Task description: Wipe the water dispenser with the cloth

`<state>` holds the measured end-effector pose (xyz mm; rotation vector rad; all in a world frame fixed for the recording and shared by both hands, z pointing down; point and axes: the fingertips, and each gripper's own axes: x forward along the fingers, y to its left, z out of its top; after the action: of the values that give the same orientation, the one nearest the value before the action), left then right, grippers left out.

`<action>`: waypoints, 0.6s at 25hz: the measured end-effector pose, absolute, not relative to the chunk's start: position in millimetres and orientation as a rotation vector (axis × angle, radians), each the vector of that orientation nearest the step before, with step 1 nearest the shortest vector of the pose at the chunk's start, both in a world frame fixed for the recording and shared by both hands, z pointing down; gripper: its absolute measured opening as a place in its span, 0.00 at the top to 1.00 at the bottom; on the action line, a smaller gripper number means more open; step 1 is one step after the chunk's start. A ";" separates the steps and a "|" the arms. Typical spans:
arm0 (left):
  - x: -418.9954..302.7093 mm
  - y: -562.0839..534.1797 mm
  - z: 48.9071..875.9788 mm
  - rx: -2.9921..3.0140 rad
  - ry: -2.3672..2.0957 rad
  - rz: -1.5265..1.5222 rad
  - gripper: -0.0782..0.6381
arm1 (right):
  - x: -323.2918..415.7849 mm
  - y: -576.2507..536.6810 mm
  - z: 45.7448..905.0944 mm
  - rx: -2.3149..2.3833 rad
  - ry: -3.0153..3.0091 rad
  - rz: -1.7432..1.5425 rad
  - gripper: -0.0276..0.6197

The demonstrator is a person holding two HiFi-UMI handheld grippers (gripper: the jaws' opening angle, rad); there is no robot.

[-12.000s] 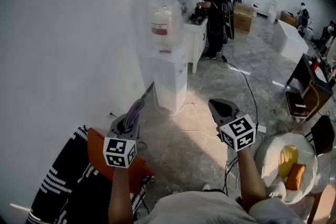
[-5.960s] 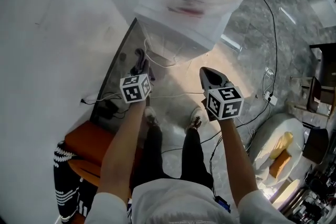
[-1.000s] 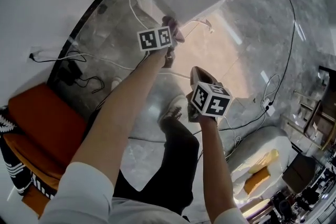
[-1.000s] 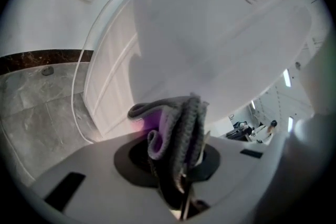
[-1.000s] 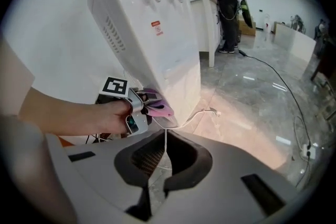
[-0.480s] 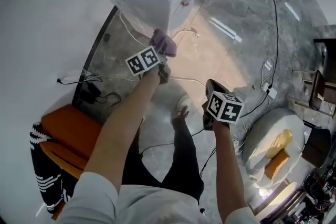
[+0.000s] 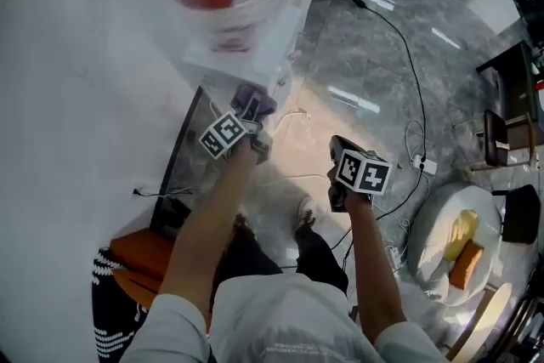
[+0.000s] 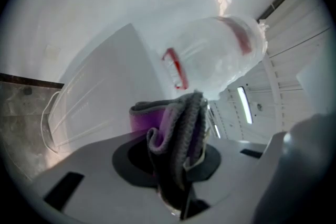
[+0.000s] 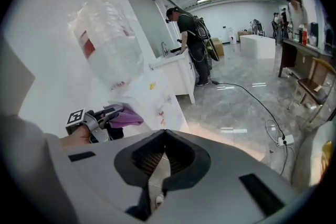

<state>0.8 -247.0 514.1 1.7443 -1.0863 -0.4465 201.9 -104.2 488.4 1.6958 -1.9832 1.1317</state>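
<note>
The person wears a white short-sleeved shirt (image 7: 285, 326) and black trousers (image 7: 320, 256).

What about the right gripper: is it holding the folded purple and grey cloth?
No, the right gripper has its jaws shut on nothing; the cloth sits in the left gripper.

Floor here is glossy grey marble-look tile (image 7: 374, 38), running right up to the white wall. The tall white water dispenser cabinet (image 7: 255, 64) stands on it against that wall. A long black cable (image 7: 408, 51) snakes over toward a white power strip (image 7: 422, 167). Thin white cords (image 7: 293, 115) lie looped near the dispenser's foot. An orange seat (image 7: 140, 255) sits lower left, and a round white chair (image 7: 433, 217) is off right.
</note>
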 end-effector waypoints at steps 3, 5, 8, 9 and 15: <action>-5.5 -238.6 452.6 1.885 -1.066 -0.446 0.80 | 197.6 -107.5 448.1 1.680 -2.034 1.070 0.94; -5.0 -229.6 416.0 2.048 -1.048 -0.370 0.80 | 192.6 -117.6 412.1 1.644 -2.117 0.926 0.94; -6.6 -217.6 377.8 2.277 -1.081 -0.167 0.80 | 177.5 -139.0 352.0 1.534 -2.265 0.617 0.94; -7.8 -213.8 364.8 2.346 -1.104 -0.100 0.80 | 172.5 -145.3 333.1 1.502 -2.300 0.524 0.94; 1.4 -180.4 264.8 2.734 -1.064 0.141 0.80 | 144.0 -166.7 242.0 1.400 -2.432 0.188 0.94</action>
<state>1.4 -180.4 264.8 2.7343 -1.0636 0.1406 144.0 -166.7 242.0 1.4004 -2.4325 0.1878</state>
